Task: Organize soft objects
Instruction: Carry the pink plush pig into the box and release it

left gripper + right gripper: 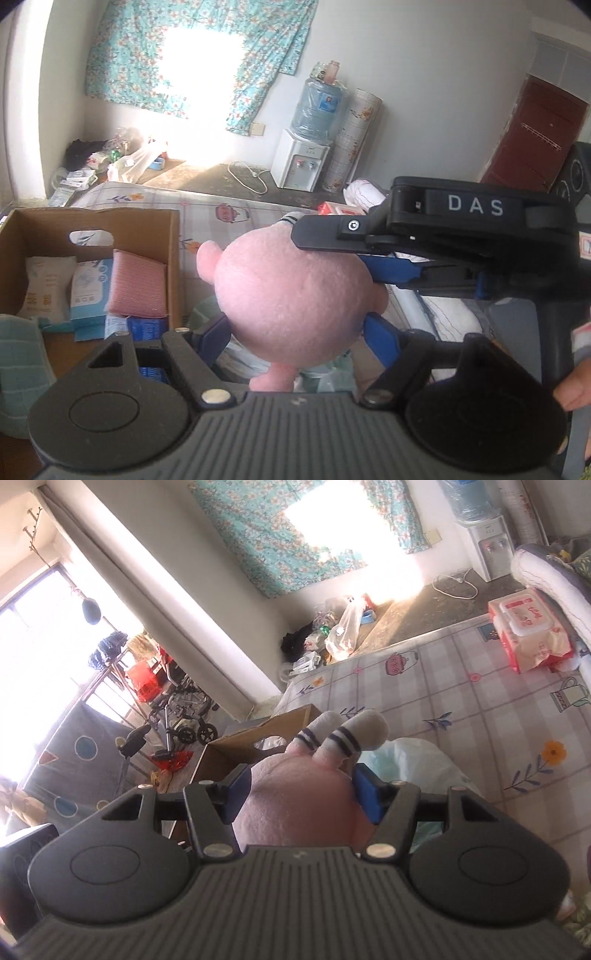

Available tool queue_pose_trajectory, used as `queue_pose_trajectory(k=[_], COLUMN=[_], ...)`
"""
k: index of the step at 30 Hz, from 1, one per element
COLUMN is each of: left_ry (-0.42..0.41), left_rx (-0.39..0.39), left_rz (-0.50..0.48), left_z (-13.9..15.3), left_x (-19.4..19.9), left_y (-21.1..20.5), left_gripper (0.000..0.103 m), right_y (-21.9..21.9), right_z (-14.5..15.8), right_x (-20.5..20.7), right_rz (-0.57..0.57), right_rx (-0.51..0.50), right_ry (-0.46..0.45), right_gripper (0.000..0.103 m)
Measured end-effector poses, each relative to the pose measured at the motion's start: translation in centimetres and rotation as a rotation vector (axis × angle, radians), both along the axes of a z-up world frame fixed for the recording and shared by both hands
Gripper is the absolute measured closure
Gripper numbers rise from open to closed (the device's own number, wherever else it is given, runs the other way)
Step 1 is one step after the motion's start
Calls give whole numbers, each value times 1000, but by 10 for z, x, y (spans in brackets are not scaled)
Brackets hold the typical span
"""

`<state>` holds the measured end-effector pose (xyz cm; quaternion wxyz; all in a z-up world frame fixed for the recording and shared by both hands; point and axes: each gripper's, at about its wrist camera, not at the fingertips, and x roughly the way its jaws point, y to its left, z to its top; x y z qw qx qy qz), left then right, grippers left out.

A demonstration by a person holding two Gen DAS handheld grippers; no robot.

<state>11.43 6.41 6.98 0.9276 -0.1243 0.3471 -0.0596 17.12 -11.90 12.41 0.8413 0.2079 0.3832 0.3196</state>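
A pink plush toy (291,295) with white striped ears fills the middle of the left wrist view. My left gripper (295,332) is shut on it, blue pads pressing both sides. My right gripper (365,251) comes in from the right and also grips the toy's upper right side. In the right wrist view the same toy (295,801) sits between the right gripper's (303,794) blue pads (365,794), its striped ears (343,734) pointing away. A cardboard box (162,229) at the left holds a pink sponge (136,284) and tissue packs (88,291).
A patterned bedsheet (480,701) covers the bed. A wet-wipes pack (528,631) lies at its far right beside rolled bedding (546,576). A teal cloth (18,369) lies at the left edge. A water dispenser (299,162) stands by the wall.
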Motion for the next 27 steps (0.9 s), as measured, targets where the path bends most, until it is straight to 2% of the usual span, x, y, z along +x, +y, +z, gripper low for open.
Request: queue_pose_trajectory(k=[4, 6, 9, 13, 15, 17, 19, 22, 27], left_ry=[45, 102, 223, 321, 352, 363, 377, 394, 379], left_rx=[-9, -15, -74, -129, -132, -102, -102, -142, -142], left_rz=[123, 168, 230, 279, 310, 338, 334, 307, 312], left_z=[-12, -26, -55, -84, -91, -95, -98, -101, -94], left_x=[-6, -3, 5, 14, 15, 15, 15, 12, 2], left_y=[57, 82, 125, 158, 168, 173, 175, 178, 176], left_gripper=[24, 24, 24, 24, 24, 24, 24, 23, 23], right_y=[91, 132, 194, 245, 264, 275, 285, 287, 282], right_z=[0, -7, -23, -49, -61, -69, -76, -90, -94], right_x=[8, 12, 21, 34, 40, 45, 45, 55, 62], right_rz=[153, 223, 322, 379, 400, 417, 419, 399, 364], right_rx=[-69, -110, -170, -202, -220, -225, -239, -270, -293], right_ry=[20, 39, 92, 187, 217, 228, 230, 248, 232], right_gripper=[38, 36, 35, 35, 35, 35, 35, 36, 36])
